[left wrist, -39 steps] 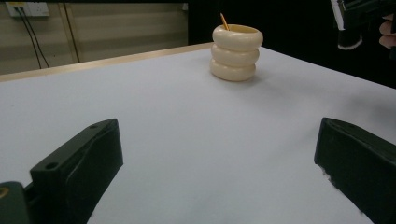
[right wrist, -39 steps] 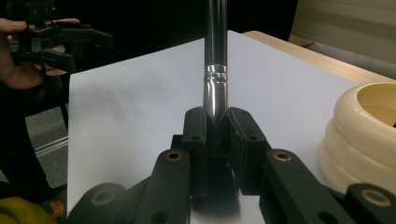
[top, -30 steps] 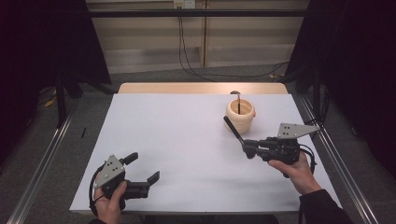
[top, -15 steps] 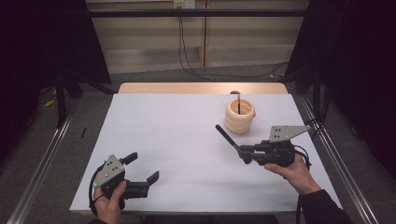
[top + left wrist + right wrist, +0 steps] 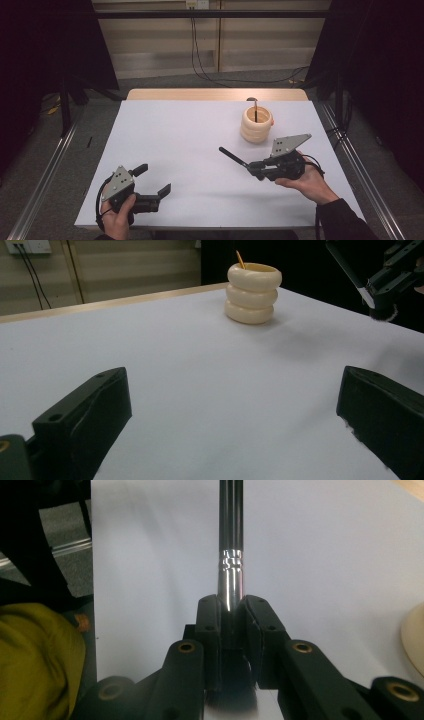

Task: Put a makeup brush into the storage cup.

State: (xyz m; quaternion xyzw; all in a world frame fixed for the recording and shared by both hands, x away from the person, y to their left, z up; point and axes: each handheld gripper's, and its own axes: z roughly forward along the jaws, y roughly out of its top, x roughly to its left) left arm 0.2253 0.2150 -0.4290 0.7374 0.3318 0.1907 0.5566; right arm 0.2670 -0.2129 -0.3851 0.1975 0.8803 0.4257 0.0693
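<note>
Right gripper [image 5: 231,611] clamped on brush [image 5: 230,540], handle jutting forward

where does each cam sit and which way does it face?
High view: above the person's side, looking forward and down on the table; both hands and forearms enter from the bottom.
Left gripper view: on the left gripper, low, facing across the table to the ringed cup; open jaws.
Right gripper view: on the right gripper, looking along the brush it clamps.
Shared: cup, and the brush, in the high and left gripper views.
</note>
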